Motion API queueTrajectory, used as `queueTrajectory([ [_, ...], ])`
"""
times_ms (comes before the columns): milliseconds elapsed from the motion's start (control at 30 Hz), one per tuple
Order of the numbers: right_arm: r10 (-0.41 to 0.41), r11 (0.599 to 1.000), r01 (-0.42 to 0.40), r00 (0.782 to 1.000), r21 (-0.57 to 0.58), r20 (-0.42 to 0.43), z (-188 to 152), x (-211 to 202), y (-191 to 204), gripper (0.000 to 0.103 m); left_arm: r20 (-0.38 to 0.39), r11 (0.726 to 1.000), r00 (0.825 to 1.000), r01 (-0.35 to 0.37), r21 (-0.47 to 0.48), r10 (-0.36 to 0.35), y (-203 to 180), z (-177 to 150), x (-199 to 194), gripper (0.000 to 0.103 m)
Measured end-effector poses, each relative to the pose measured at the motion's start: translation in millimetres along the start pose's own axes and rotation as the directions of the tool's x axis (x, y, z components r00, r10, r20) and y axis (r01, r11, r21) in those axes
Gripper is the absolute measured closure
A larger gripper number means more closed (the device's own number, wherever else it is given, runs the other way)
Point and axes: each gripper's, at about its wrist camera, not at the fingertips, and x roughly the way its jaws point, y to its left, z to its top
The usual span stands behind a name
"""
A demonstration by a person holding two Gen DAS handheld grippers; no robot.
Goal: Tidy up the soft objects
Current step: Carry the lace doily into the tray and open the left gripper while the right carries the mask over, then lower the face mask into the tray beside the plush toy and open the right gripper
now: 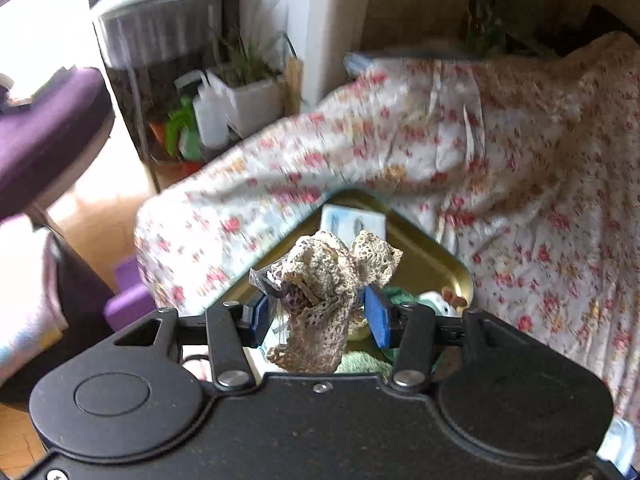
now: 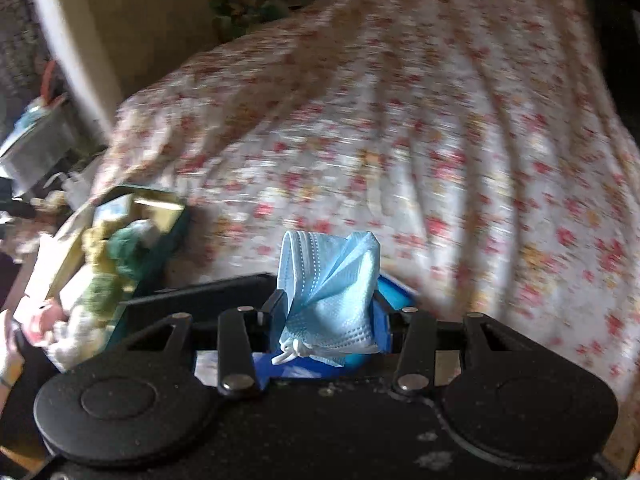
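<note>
Left gripper (image 1: 320,316) clamping crochet doily (image 1: 320,300), right gripper (image 2: 330,312) clamping face mask (image 2: 330,300), floral bedspread (image 2: 400,140) beyond

A floral bedspread (image 1: 520,168) with red and orange blossoms spreads ahead of and to the right of the left gripper, and fills the right wrist view ahead of the right gripper. Far ahead and to the left of the left gripper stands a white planter (image 1: 250,98) of grassy stems, a white squeeze bottle (image 1: 208,114) just beside it. A purple cushion (image 1: 48,128) sits at the far left, above pale wooden floor (image 1: 100,208).
</note>
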Motion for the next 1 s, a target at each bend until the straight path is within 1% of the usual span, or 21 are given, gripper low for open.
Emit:
queueTrajectory([
  [33,0.021,1.0,-0.021,1.0,-0.013,-0.003,4,2,10,0.059,-0.016,1.0,1.0,0.013,-0.008,-0.013,3,0,3,0.057],
  [167,0.116,0.991,-0.116,0.993,-0.061,-0.015,24,14,52,0.059,-0.028,1.0,1.0,-0.006,0.015,0.007,3,-2,8,0.058],
  [267,0.163,0.982,-0.164,0.986,-0.095,-0.022,41,23,81,0.059,-0.044,1.0,0.999,-0.004,0.006,0.004,8,-4,10,0.058],
  [400,0.186,0.971,-0.187,0.982,-0.146,-0.019,64,38,114,0.059,-0.038,0.999,0.999,-0.034,-0.008,0.034,12,-3,9,0.056],
  [467,0.203,0.966,-0.205,0.979,-0.16,-0.028,79,49,131,0.059,-0.044,0.999,0.998,-0.05,-0.017,0.049,14,-4,9,0.051],
  [500,0.209,0.963,-0.212,0.977,-0.165,-0.035,84,55,138,0.059,-0.049,0.998,0.998,-0.05,-0.025,0.049,16,-4,10,0.046],
  [533,0.212,0.961,-0.216,0.976,-0.171,-0.043,91,62,146,0.059,-0.055,0.998,0.997,-0.048,-0.035,0.046,17,-4,11,0.044],
  [633,0.214,0.958,-0.222,0.975,-0.182,-0.064,106,82,167,0.059,-0.059,0.998,0.997,-0.042,-0.037,0.04,17,-4,10,0.043],
  [733,0.22,0.955,-0.232,0.972,-0.183,-0.084,117,102,183,0.059,-0.041,0.997,0.997,-0.073,-0.022,0.072,14,-6,8,0.039],
  [800,0.215,0.955,-0.227,0.973,-0.191,-0.086,122,115,194,0.058,-0.039,0.996,0.995,-0.087,-0.011,0.087,12,-8,8,0.039],
  [900,0.215,0.954,-0.228,0.973,-0.195,-0.085,128,131,207,0.049,-0.051,0.997,0.996,-0.073,-0.005,0.072,10,-11,9,0.039],
  [1000,0.213,0.954,-0.226,0.973,-0.198,-0.083,130,138,211,0.043,-0.053,0.998,0.997,-0.057,0.011,0.057,7,-12,8,0.039],
])
